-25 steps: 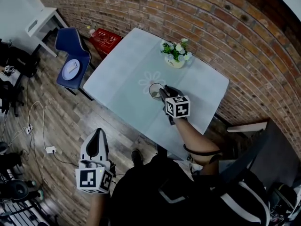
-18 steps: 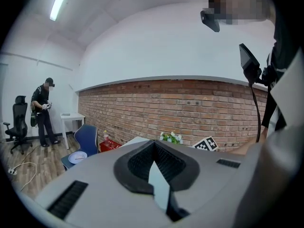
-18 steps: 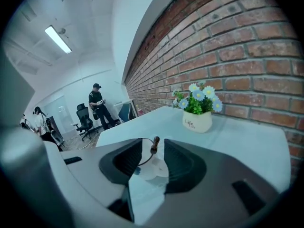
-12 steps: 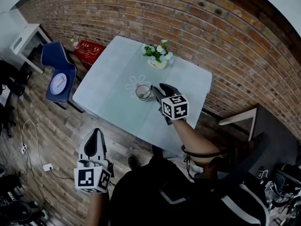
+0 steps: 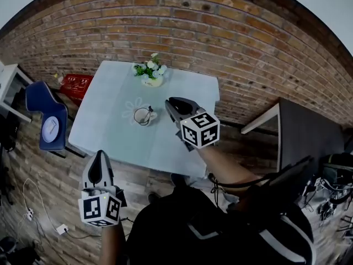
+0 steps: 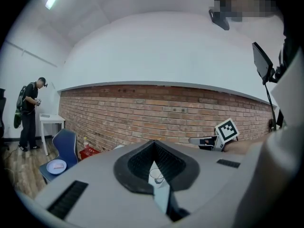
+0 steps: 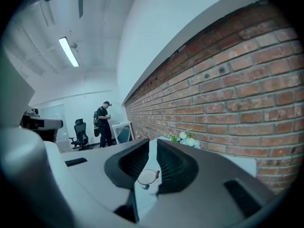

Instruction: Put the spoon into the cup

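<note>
- Few ways left to spoil it, by judgement; found the spoon already inside the cup, on the table near its middle, well apart from the flower pot.
- Hung the right gripper above the table, near the cup but clear of it; gripped nothing, with jaws just closed down from wide to a narrow slit.
- Held the left gripper low, off the near table edge and well apart from everything; jaws together on nothing.
- Could have knocked the cup over with a careless sweep of the right gripper back across it; would likely have caught the handle end at the rim first.
- Might also have tipped a light, clear cup through the leaning spoon's own weight; looked steady, though too small to be sure.
- Stood the spoon slanted, long axis steep rather than flat; bowl down towards the cup's bottom, handle end up against the rim, pointing to the far right in the head view.
</note>
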A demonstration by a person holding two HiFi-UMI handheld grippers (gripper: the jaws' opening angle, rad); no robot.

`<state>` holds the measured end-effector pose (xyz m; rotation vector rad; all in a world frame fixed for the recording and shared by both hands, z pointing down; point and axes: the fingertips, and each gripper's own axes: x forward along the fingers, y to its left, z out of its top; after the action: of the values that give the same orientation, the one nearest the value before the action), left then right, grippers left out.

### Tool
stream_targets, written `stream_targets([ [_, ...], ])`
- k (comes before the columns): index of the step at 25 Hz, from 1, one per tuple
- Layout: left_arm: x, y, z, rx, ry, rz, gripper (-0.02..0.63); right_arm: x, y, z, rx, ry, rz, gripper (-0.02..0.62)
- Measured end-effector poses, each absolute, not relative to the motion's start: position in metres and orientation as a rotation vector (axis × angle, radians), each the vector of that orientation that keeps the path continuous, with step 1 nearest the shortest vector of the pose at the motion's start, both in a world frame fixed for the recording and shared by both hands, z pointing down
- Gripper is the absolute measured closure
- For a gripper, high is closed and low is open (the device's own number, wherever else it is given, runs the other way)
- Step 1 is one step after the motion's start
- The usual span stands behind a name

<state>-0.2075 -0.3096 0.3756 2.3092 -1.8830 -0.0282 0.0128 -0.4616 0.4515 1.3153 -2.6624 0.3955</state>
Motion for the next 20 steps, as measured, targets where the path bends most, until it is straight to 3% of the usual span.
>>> stream_targets([
  [20,-0.18,-0.33,0.352,2.506,-1.738,-0.1,0.597,0.08,-0.383,0.377,1.607,-2.585,0.245,0.577],
])
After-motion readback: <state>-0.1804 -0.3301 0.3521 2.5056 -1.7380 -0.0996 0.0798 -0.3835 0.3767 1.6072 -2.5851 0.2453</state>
